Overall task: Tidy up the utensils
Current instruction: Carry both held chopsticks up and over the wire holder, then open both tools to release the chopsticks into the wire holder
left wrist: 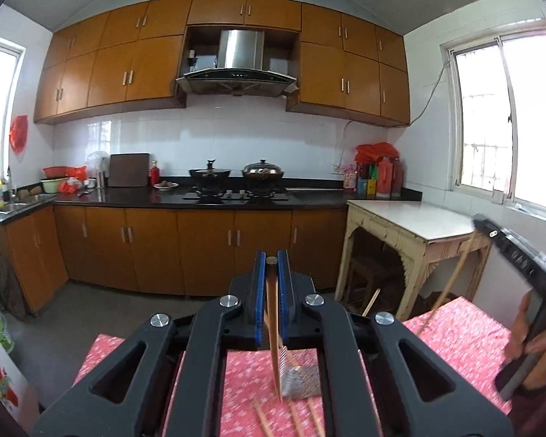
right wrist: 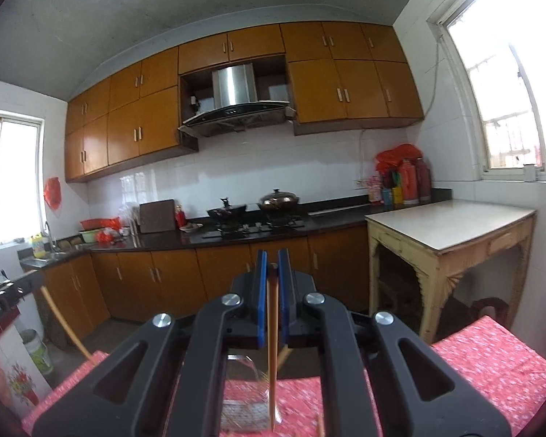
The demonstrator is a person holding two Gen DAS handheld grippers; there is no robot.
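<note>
My left gripper [left wrist: 272, 260] and right gripper [right wrist: 272, 260] each pinch one chopstick [left wrist: 273, 327]; only the left view shows loose chopsticks [left wrist: 295, 417] at bottom centre

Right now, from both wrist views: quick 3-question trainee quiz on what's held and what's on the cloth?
1. True or false: the left gripper is shut on a chopstick.
2. What does the right gripper hold? A) spoon B) chopstick C) nothing
3. Fill in: loose chopsticks lie on the red floral ___, near a wire basket.

Key: 1 true; 2 B; 3 tablecloth.
</note>
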